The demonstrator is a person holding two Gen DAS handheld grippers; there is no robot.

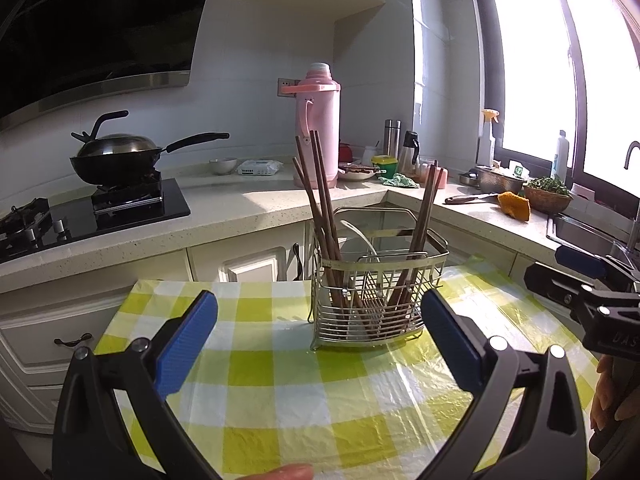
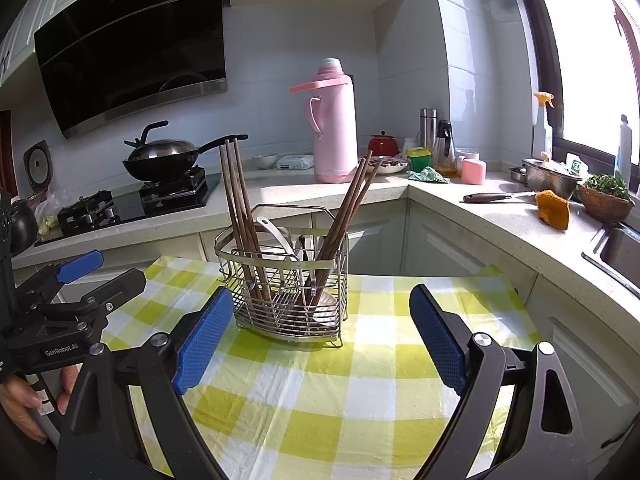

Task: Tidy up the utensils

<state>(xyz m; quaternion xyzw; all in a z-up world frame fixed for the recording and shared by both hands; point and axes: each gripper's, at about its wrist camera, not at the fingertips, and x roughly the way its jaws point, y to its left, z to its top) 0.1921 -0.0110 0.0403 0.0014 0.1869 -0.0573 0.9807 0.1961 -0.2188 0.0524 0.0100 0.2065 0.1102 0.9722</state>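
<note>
A steel wire utensil basket (image 1: 372, 300) (image 2: 286, 284) stands on a table with a yellow-green checked cloth (image 1: 304, 400) (image 2: 340, 396). Brown wooden chopsticks lean in its left compartment (image 1: 320, 208) (image 2: 240, 208) and its right compartment (image 1: 420, 224) (image 2: 344, 216). A white spoon (image 1: 360, 236) (image 2: 276, 232) stands in the middle. My left gripper (image 1: 320, 344) is open and empty, just in front of the basket; it also shows in the right wrist view (image 2: 80, 280). My right gripper (image 2: 320, 344) is open and empty, before the basket; it also shows in the left wrist view (image 1: 580, 276).
Behind the table runs an L-shaped counter (image 1: 248, 200) with a gas hob and wok (image 1: 116, 156), a pink thermos (image 1: 318, 128) (image 2: 334, 128), bottles, bowls, a knife (image 2: 496, 197), an orange cloth (image 2: 554, 209) and a sink (image 2: 616, 248) by the window.
</note>
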